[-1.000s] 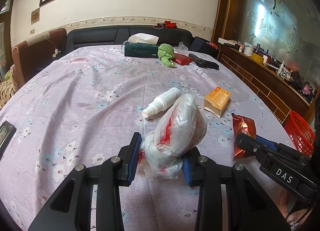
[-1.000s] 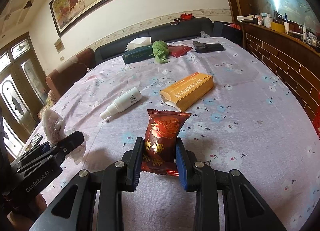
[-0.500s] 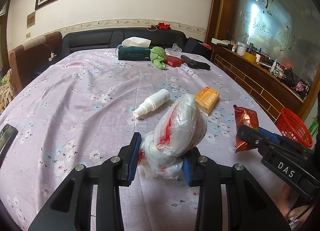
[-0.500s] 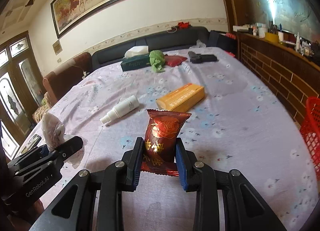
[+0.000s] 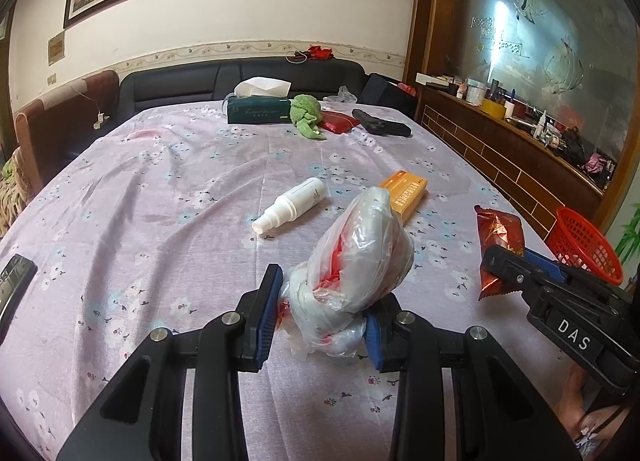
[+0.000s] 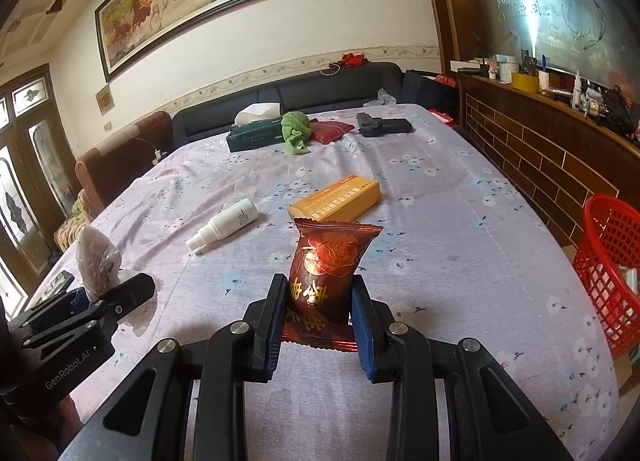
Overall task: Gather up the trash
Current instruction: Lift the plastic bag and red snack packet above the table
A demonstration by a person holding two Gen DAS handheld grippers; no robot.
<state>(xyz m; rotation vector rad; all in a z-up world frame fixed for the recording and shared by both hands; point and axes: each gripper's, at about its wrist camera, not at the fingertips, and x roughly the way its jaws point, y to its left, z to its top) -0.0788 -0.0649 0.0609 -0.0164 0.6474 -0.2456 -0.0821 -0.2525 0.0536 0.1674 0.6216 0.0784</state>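
**Both grippers loaded above the flowered tablecloth**

The knotted clear plastic bag point(image 5: 356, 253), with red scraps inside, sits clamped at its lower end between the blue pads of the left gripper point(image 5: 320, 315), the bulk of it standing up above the jaws. The red foil snack wrapper point(image 6: 326, 265) stands upright, pinched at its lower part by the right gripper point(image 6: 318, 319).

On the lilac tablecloth point(image 6: 460, 245) beyond the wrapper lie a white spray bottle point(image 6: 224, 227) on its side to the left and an orange carton point(image 6: 336, 199) just right of it, the two apart.

Off the table's right edge stands a red mesh basket point(image 6: 608, 261).

At the far end are a green tissue box point(image 5: 258, 111), a green cloth point(image 5: 306, 115), a red pouch point(image 5: 338, 121) and a black case point(image 5: 380, 125).
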